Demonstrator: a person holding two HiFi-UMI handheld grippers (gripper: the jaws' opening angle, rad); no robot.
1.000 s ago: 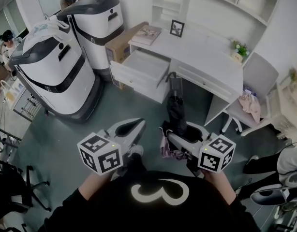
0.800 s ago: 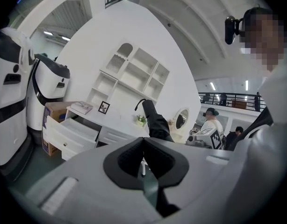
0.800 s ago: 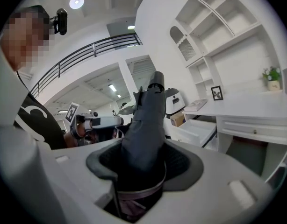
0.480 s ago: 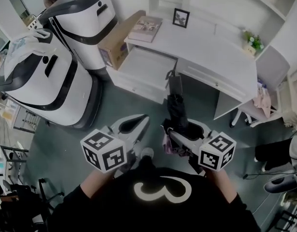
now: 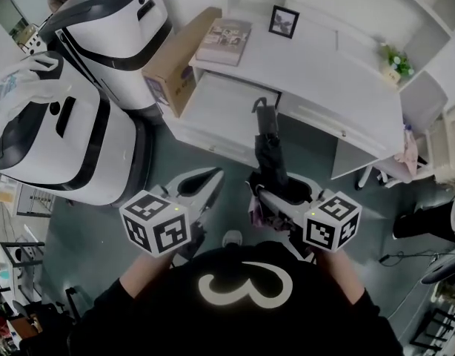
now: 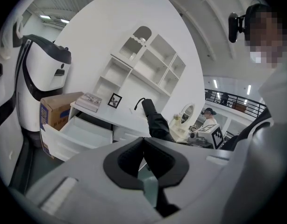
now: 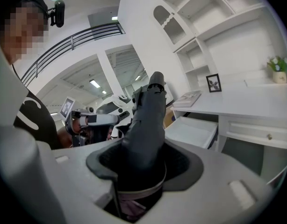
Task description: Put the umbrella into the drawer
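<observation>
A folded black umbrella [image 5: 270, 158] points away from me toward the desk, its hooked handle near the open white drawer [image 5: 227, 106]. My right gripper [image 5: 281, 187] is shut around its lower part, where a pink strap shows. In the right gripper view the umbrella [image 7: 148, 120] rises between the pads, and the drawer [image 7: 192, 129] lies empty beyond it. My left gripper [image 5: 213, 178] hangs to the left of the umbrella, shut and empty. Past the left gripper [image 6: 143, 141] in its own view, the umbrella [image 6: 155, 120] shows to the right and the drawer [image 6: 85, 129] to the left.
Two large white machines [image 5: 64, 132] stand on the left. A cardboard box [image 5: 172, 65] leans by the drawer. The white desk [image 5: 324, 73] carries a book [image 5: 224, 41], a photo frame [image 5: 284, 21] and a small plant [image 5: 396, 61]. Shelves rise behind it.
Both grippers have moved forward toward the desk with the umbrella in the right one. The drawer and desk now sit closer, and the umbrella's handle reaches the drawer's corner.
</observation>
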